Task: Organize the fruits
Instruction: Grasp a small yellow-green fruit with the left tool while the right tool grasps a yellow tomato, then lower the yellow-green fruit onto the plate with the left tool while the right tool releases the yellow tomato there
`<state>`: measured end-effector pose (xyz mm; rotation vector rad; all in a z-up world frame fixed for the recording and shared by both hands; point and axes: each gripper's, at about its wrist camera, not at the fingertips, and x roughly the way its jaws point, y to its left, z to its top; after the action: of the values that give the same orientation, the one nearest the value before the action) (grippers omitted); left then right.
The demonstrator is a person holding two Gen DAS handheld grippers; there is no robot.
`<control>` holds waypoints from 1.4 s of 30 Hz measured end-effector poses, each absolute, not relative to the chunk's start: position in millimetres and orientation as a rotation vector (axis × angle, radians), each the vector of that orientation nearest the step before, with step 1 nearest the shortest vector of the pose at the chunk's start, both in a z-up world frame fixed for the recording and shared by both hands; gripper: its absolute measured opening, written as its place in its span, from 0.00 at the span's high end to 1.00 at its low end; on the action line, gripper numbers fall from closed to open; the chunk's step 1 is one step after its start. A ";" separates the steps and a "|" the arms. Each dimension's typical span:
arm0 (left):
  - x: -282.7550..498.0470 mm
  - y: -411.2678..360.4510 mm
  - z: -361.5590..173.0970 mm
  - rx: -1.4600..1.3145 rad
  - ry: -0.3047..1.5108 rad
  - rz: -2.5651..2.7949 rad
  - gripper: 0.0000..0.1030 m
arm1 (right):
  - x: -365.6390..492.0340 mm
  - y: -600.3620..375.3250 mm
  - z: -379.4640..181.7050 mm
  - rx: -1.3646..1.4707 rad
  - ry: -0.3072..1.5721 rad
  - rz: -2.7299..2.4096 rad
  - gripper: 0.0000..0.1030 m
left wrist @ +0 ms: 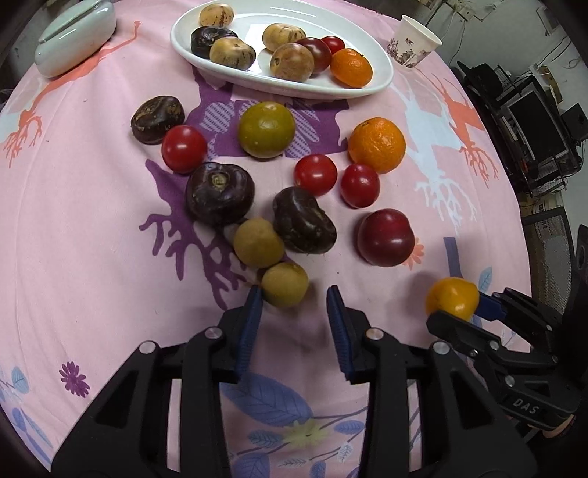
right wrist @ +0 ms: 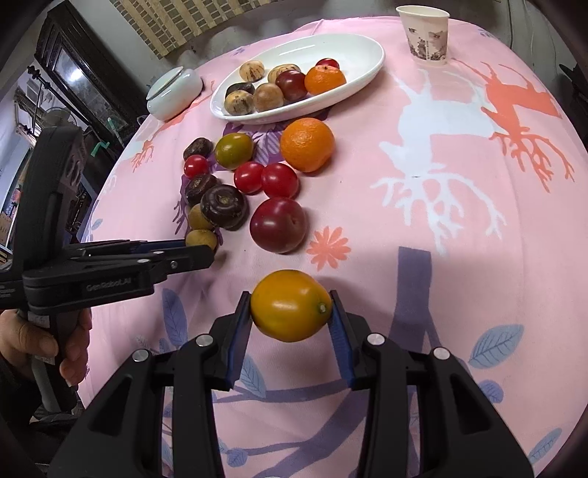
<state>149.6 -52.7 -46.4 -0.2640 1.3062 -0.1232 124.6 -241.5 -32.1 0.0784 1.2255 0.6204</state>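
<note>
The right gripper is clamped on a yellow-orange kumquat, its blue pads pressing both sides of the fruit, which is held above the pink printed tablecloth, well short of the white oval dish. The left gripper has its fingers spread apart with nothing between them; a tan longan lies just beside its left fingertip. Writing: "GenRobot.AI" on the left gripper's side in the right wrist view; "DAS" on the right gripper's body in the left wrist view. The dish holds several fruits, among them a mandarin. Nearer than the dish, loose on the cloth, lie an orange, cherry tomatoes, a dark red plum and water chestnuts. Right of the dish stands a paper cup.
</note>
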 end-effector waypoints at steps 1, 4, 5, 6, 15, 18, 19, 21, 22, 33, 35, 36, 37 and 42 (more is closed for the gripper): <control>150.3 -52.0 -46.6 -0.263 1.302 -0.118 0.69 | 124.5 -241.8 -32.1 0.081 1.224 0.621 0.60; 153.7 -50.7 -47.8 -0.264 1.297 -0.116 0.74 | 125.1 -240.7 -33.1 0.086 1.226 0.626 0.60; 154.3 -50.5 -48.3 -0.267 1.297 -0.117 0.74 | 125.1 -240.3 -33.2 0.086 1.226 0.630 0.60; 155.1 -50.9 -49.1 -0.266 1.295 -0.118 0.74 | 125.2 -238.8 -33.3 0.083 1.227 0.635 0.60; 157.5 -55.8 -52.2 -0.241 1.280 -0.108 0.74 | 126.3 -229.9 -32.3 0.066 1.232 0.641 0.60; 154.8 -56.7 -49.8 -0.233 1.277 -0.113 0.75 | 127.2 -230.1 -30.3 0.067 1.230 0.637 0.60; 153.0 -56.2 -47.6 -0.238 1.278 -0.125 0.75 | 127.6 -230.4 -29.2 0.068 1.227 0.637 0.60; 149.8 -51.6 -39.9 -0.260 1.267 -0.139 0.75 | 129.4 -231.5 -25.3 0.071 1.218 0.634 0.60; 148.4 -47.7 -33.5 -0.270 1.255 -0.141 0.75 | 131.3 -232.5 -22.7 0.076 1.211 0.633 0.60; 181.6 -6.3 42.1 -0.313 1.079 -0.137 0.75 | 189.0 -231.5 28.4 0.111 1.064 0.629 0.60; 198.2 -5.8 46.5 -0.299 1.064 -0.136 0.75 | 204.3 -227.5 34.9 0.111 1.037 0.624 0.60; 205.1 -5.5 47.3 -0.296 1.060 -0.135 0.75 | 214.8 -224.1 37.5 0.112 1.022 0.622 0.60; 212.9 -4.6 47.1 -0.295 1.058 -0.135 0.75 | 221.8 -221.5 38.4 0.111 1.014 0.618 0.60; 251.1 -3.1 40.5 -0.285 1.055 -0.127 0.75 | 262.7 -204.5 33.7 0.115 0.999 0.604 0.60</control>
<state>251.1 -3.1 40.5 -0.2851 1.0552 -0.1273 262.7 -204.5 33.7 0.1153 0.9989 0.6039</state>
